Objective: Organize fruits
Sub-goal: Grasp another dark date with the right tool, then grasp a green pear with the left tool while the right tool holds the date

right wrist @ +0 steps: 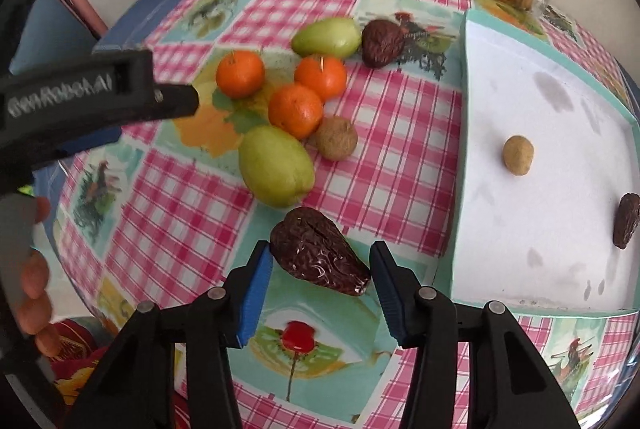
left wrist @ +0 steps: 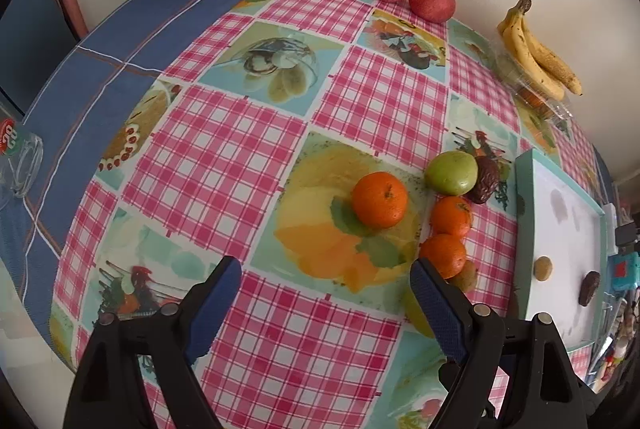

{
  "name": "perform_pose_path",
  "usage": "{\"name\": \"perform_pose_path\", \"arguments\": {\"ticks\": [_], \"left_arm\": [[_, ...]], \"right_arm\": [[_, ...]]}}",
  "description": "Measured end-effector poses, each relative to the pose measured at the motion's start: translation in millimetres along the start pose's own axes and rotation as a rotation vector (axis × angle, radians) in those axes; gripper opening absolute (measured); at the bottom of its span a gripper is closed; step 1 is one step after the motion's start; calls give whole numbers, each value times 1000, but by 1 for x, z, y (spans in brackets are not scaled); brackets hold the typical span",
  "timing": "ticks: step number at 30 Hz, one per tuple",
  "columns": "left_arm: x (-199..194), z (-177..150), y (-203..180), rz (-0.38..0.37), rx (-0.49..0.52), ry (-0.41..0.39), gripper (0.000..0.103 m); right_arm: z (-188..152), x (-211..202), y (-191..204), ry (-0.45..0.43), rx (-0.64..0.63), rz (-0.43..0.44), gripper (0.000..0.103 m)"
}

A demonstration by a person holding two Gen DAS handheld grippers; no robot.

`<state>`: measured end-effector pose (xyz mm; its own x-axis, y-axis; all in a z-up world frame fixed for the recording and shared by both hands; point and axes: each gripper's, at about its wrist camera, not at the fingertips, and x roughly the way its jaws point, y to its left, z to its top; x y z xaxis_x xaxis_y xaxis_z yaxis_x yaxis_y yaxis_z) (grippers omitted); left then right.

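Checked pink-and-white oilcloth covers the table, and on it, at six o'clock in the right wrist view, a dark wrinkled date lies between the blue pads of the right gripper; the left pad touches its fat end, the right pad stands just clear, so the fingers are apart and not yet clamped. Toward twelve o'clock from it sit a green fruit, a small brown fruit and three tangerines. At three o'clock a white tray holds a tan fruit and another date. The left gripper hangs wide apart and empty above the cloth, a tangerine at its twelve o'clock.
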<state>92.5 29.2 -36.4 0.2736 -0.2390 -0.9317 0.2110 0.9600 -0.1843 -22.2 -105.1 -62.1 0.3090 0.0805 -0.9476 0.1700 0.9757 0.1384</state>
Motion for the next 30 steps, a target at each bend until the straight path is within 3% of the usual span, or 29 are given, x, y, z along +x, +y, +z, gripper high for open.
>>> {"name": "perform_pose_path", "arguments": {"ticks": [9,20,30], "left_arm": [[1,-1,-20,-41,55,8,86],[6,-8,-52,-84,170,45,84],[26,-19,-76,-54,260,112,73]], "right_arm": [[13,-23,-15,-55,64,29,52],[13,-50,-78,-139,325,7,52],[10,-56,-98,-152,387,-2,52]]}}
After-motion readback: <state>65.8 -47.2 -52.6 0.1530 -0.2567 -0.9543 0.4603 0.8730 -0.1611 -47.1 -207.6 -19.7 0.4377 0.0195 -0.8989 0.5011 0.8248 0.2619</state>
